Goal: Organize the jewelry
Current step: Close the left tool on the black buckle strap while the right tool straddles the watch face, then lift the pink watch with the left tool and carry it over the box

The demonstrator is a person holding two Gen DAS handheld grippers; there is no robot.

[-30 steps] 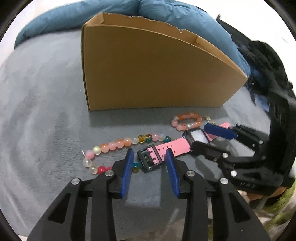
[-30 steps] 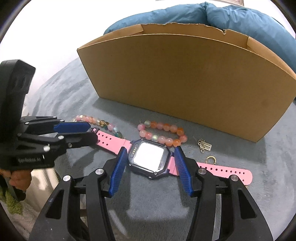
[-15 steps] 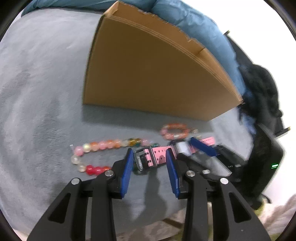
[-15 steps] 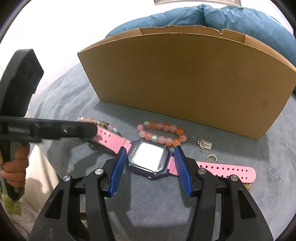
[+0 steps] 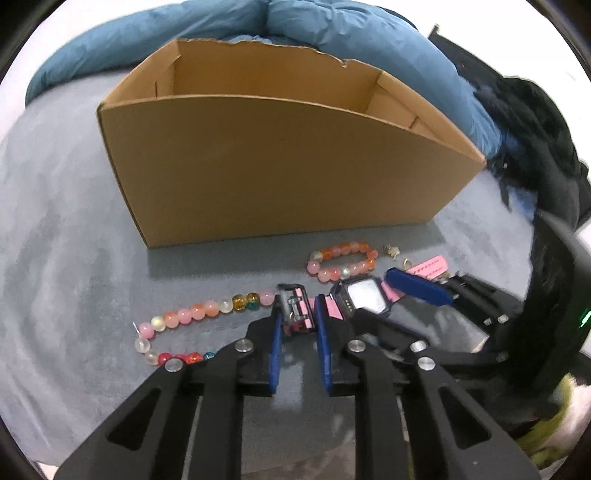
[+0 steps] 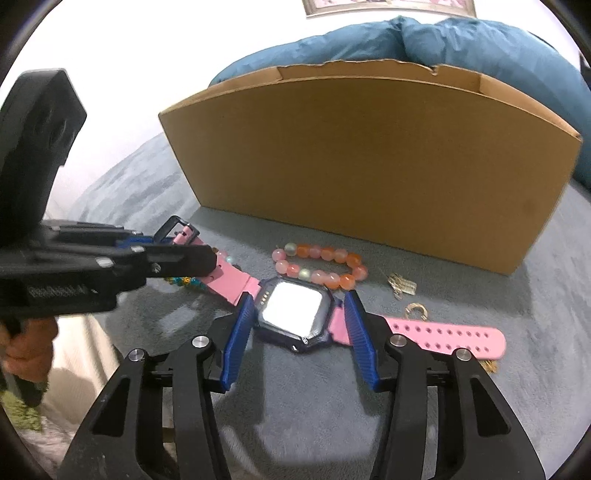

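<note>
Nearest the left wrist camera, the left hand-held gripper is closing its blue pads on the buckle end of the pink watch, and the black buckle stands lifted between them. In the right wrist view that buckle pokes up above the left hand-held gripper, clear of the grey bed cover, while the strap slopes down from it to the watch. The right hand-held gripper has its jaws closing too, one pad on each side of the dark watch case; whether the pads already press the case cannot be told. A person's hand grips the left tool's handle at the left edge of that view.

Left of the watch, a long string of pink, orange and clear beads lies on the bed cover, partly under the strap. Just behind the watch lies a small bead bracelet. To the right of it sit two small gold trinkets, near the free strap end with its row of holes.

Behind all of these stands an open cardboard box on the bed. Beyond the box lies a blue duvet, with dark clothing to the right of the box
</note>
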